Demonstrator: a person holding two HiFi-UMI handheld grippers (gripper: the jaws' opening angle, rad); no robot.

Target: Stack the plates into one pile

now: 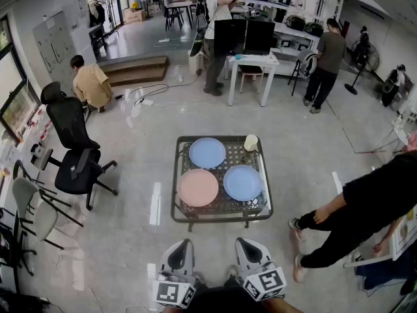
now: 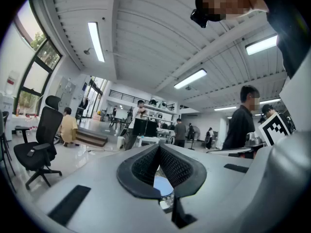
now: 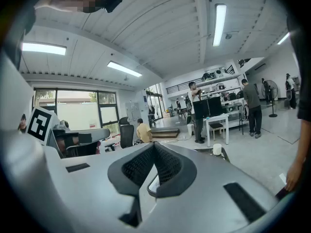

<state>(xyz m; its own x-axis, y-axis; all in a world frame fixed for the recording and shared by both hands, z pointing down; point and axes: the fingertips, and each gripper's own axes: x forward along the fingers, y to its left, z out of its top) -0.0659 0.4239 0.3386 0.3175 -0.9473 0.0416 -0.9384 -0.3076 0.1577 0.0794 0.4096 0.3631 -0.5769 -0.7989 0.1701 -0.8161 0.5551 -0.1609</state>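
Three plates lie apart on a low wire-mesh table [image 1: 221, 212]: a blue plate [image 1: 207, 152] at the back left, a pink plate [image 1: 198, 187] at the front left and a second blue plate [image 1: 243, 182] at the front right. A white cup [image 1: 251, 143] stands at the table's back right corner. My left gripper [image 1: 180, 252] and right gripper [image 1: 251, 250] are held side by side well short of the table, both shut with nothing in them. A sliver of blue plate [image 2: 163, 186] shows through the shut jaws in the left gripper view.
A person [image 1: 355, 217] stands close to the right of the table. A black office chair [image 1: 73, 152] and a grey chair [image 1: 32, 210] stand at the left. Farther back are a white desk [image 1: 251, 67] with monitors and several people.
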